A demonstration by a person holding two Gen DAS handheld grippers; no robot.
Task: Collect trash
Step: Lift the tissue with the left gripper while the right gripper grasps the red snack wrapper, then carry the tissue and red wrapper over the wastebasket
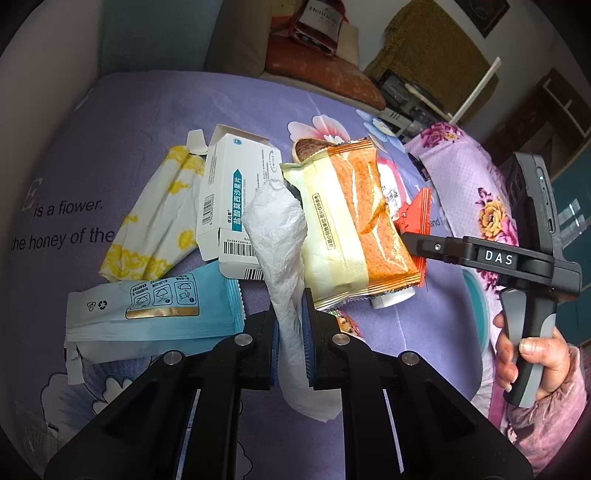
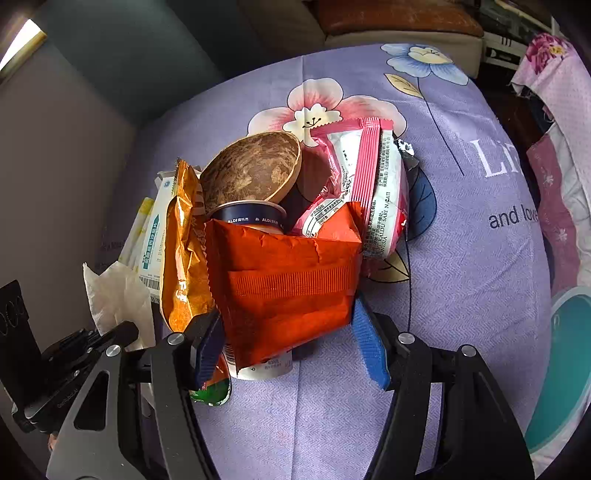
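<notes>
1. On the lilac bedsheet point(image 2: 461, 258), printed with flowers, read "is a flower.", "the honey of the" and "and love".
2. Readable labels: "ALDI" rings the dark rim of a cup point(image 2: 251, 218); "DAS" marks the right gripper point(image 1: 406, 240) as seen from the left wrist; a dark red bag point(image 1: 317, 22) beyond the bed reads "Hennessy".
3. A white medicine box point(image 1: 236, 199) carries teal Chinese lettering and barcodes, its flaps open.
4. The left gripper point(image 1: 291, 343) is clamped tight on a crumpled white tissue point(image 1: 277, 229) that stands up between its blue pads.
5. The right gripper point(image 2: 291, 347) is partly open; an orange-red foil wrapper point(image 2: 288, 280) sits between its blue pads, but whether they press it cannot be told.
6. Heaped around lie a glossy orange-and-cream snack pack point(image 1: 351, 221), a pink-striped sachet point(image 2: 373, 192), a brown coconut-shell bowl point(image 2: 251, 170), a blue-and-white wrapper point(image 1: 155, 314) and a yellow-patterned napkin point(image 1: 155, 221).
7. A teal bin point(image 2: 561, 369) rim shows at the bed's right edge; a floral pink quilt point(image 1: 461, 177) lies beside.
</notes>
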